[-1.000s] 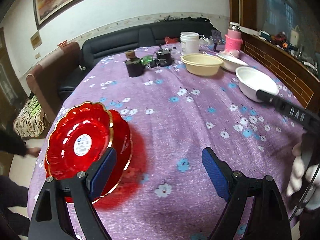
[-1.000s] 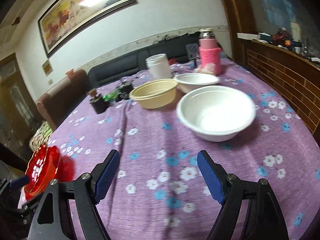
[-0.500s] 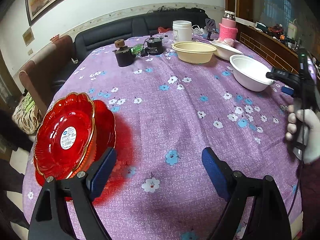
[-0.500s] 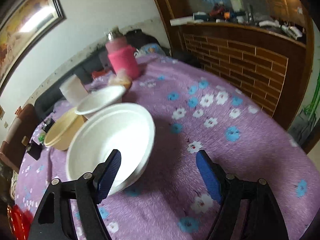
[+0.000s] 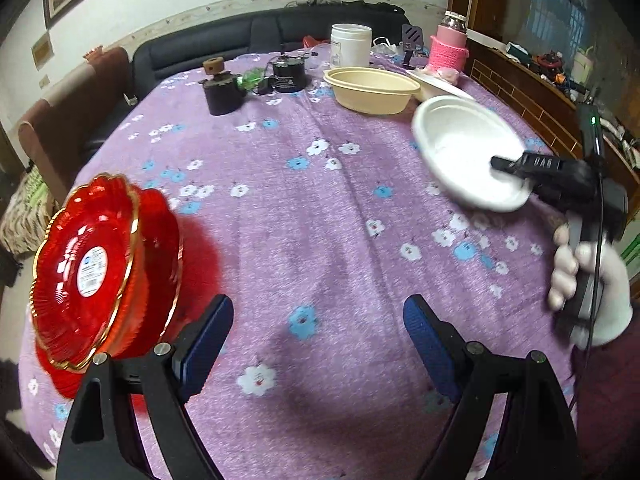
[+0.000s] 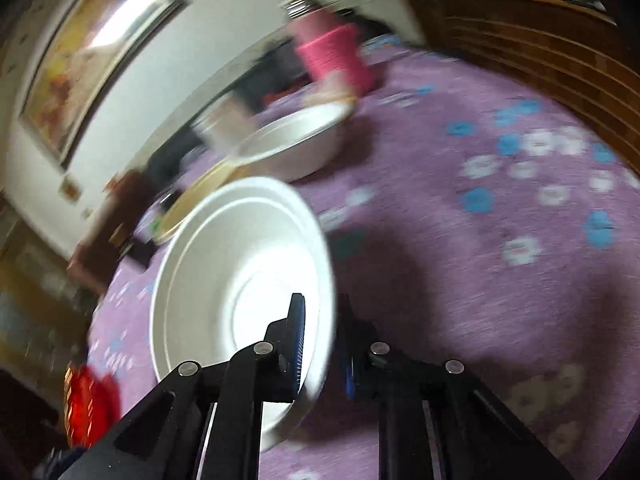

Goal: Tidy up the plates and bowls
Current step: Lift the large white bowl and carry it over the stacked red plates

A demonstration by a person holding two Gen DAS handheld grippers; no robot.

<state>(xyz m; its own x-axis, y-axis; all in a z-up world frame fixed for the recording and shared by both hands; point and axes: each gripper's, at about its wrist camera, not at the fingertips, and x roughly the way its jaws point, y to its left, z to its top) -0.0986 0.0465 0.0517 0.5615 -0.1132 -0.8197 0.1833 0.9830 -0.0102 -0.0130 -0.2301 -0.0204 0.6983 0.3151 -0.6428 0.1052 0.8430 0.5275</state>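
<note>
The only lettering clear enough to read is "DAB", in pale capitals along the black finger of the right claw (image 5: 516,168), seen from the left wrist camera at about 3 o'clock, where that finger lies inside the white bowl (image 5: 460,152). A round white sticker (image 5: 91,266) with a blue mark and small print sits in the middle of the red plate (image 5: 72,280) at about 9 o'clock; its print is too small to read. The white jar (image 5: 351,46) at 12 o'clock carries a label, also illegible. The right wrist view is blurred, with nothing readable.
</note>
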